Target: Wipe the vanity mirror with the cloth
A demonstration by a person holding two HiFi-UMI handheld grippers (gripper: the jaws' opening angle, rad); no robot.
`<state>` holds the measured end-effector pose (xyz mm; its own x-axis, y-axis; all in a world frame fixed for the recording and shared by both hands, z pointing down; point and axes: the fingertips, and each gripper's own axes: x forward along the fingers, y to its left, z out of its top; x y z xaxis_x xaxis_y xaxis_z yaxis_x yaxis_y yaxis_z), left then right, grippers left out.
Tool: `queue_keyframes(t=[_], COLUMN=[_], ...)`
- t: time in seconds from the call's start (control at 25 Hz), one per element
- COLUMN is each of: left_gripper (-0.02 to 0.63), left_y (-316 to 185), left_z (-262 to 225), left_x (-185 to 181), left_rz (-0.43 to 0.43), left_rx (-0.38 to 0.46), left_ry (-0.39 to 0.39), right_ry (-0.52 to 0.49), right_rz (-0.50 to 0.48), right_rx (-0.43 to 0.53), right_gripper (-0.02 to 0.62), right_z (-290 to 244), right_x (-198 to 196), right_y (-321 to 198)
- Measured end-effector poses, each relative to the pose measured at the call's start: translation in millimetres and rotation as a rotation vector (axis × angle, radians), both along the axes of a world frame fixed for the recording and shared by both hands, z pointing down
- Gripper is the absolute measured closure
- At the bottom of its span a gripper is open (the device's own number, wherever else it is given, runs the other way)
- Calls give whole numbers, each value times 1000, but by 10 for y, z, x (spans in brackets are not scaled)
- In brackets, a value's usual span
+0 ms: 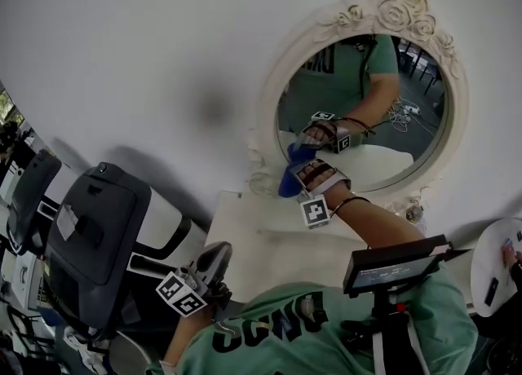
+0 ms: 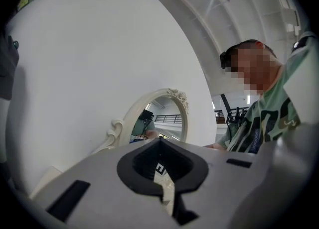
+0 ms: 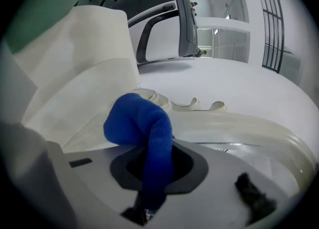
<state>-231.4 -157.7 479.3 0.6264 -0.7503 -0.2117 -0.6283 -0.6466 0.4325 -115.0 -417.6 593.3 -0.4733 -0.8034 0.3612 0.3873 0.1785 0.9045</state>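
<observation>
An oval vanity mirror (image 1: pixel 383 121) in a carved white frame (image 1: pixel 269 96) leans against the white wall. My right gripper (image 1: pixel 303 171) is at the mirror's lower left rim, shut on a blue cloth (image 1: pixel 289 179) that presses against the glass edge. In the right gripper view the cloth (image 3: pixel 139 123) bulges out from between the shut jaws of my right gripper (image 3: pixel 154 168), touching the frame (image 3: pixel 239 123). My left gripper (image 1: pixel 210 266) hangs low, close to my body and away from the mirror. In its own view my left gripper (image 2: pixel 162 175) has its jaws together with nothing in them; the mirror (image 2: pixel 164 118) is beyond.
The mirror stands on a white tabletop (image 1: pixel 261 239). A grey and black chair-like unit (image 1: pixel 98 243) sits at the left, close to my left gripper. A small black screen (image 1: pixel 395 263) sticks out at my chest. A round white table (image 1: pixel 497 271) is at the far right.
</observation>
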Motion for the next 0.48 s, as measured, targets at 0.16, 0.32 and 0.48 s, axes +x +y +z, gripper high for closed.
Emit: queue_keyframes(t=[0.16, 0.32, 0.48], left_gripper=[606, 606, 606], left_y=[51, -11, -130], left_z=[39, 16, -43], left_x=[-185, -82, 135], left_rz=[-47, -12, 56], left_rx=[-13, -11, 3], left_ry=[4, 4, 4], right_ry=[85, 15, -22], right_rz=[22, -14, 24], right_rx=[16, 40, 17], right_gripper=[546, 546, 546], right_z=[72, 62, 71], right_x=[103, 82, 431], right_y=[-132, -116, -63])
